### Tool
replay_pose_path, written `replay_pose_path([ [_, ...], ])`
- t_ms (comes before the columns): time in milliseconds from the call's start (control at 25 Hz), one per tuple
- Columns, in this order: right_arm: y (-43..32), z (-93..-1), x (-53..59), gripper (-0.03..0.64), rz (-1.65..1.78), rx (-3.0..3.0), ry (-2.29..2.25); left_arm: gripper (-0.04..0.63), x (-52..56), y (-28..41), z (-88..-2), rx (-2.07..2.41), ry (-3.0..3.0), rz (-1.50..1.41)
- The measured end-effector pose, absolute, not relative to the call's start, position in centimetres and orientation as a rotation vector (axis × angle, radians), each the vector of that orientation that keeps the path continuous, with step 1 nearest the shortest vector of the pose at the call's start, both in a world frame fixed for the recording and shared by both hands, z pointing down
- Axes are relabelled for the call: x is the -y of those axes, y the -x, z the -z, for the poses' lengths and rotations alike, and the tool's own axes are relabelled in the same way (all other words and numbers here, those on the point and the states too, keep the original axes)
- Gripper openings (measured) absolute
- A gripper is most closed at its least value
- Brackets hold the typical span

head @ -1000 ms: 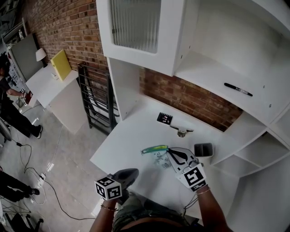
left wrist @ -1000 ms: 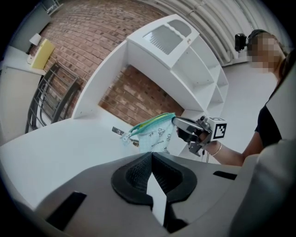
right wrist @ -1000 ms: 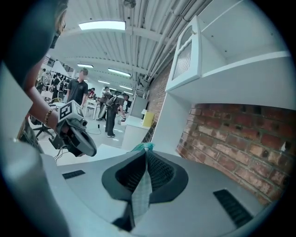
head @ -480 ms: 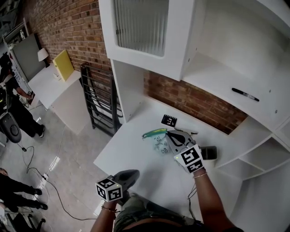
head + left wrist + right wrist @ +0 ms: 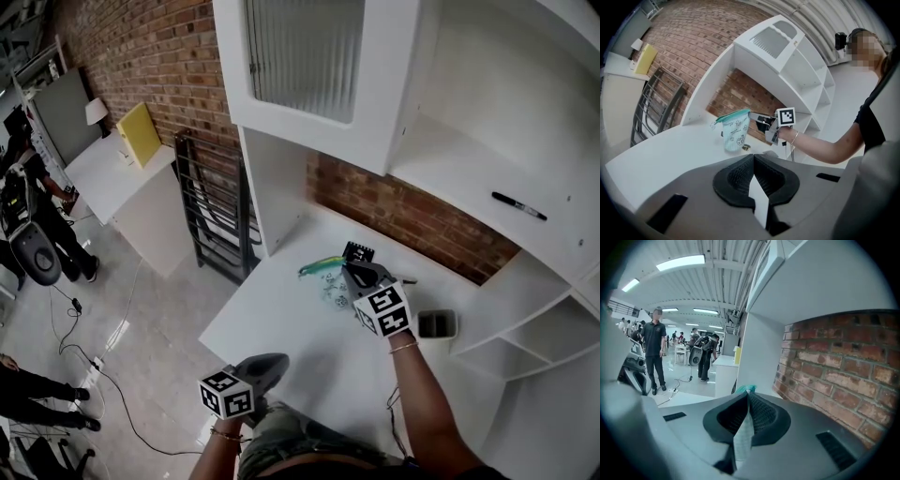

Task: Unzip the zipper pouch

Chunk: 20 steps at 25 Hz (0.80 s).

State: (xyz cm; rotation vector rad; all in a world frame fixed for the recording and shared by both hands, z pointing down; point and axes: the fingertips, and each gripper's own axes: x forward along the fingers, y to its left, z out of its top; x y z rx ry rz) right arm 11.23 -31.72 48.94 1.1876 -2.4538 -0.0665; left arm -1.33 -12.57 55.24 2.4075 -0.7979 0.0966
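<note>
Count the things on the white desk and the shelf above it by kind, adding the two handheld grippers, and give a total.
grippers: 2, the left gripper and the right gripper
zipper pouch: 1
black pen: 1
marker card: 1
grey tray: 1
small metal item: 1
Total: 7

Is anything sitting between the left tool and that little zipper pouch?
Nothing visible does. Only bare white desk lies between the left tool and the pouch, which the right tool grips at a top corner.
</note>
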Motion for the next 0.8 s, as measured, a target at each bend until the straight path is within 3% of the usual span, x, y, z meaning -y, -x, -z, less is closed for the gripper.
replay_pose_path([
  [800,-19.0,-59.9,29.4,0.012,-0.257,2.245,-1.286,0.003,12.7,0.3,-55.3,0.760,-2.411,-0.100],
])
